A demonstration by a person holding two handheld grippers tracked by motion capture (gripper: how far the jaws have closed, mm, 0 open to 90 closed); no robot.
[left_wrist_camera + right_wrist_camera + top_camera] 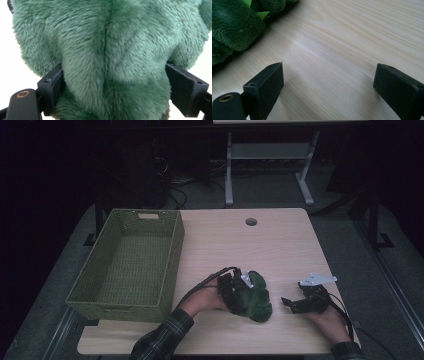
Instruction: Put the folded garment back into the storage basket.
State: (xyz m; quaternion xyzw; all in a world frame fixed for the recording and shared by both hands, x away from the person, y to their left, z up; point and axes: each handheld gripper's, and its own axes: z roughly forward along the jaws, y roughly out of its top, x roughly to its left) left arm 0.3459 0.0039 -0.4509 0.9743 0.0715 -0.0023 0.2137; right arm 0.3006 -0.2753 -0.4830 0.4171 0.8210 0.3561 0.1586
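Left gripper grasping the green plush toy.
Toy sits lower centre of the frame, between its jaws; right gripper, lower right, released.

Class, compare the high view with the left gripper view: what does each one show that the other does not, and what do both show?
High view alone: the green basket at the table's left, the right gripper with jaws apart, both forearms. Left gripper view alone: the jaws pressing into the fur from both sides, and a seam down the fur. Both: the green plush toy and the left gripper.
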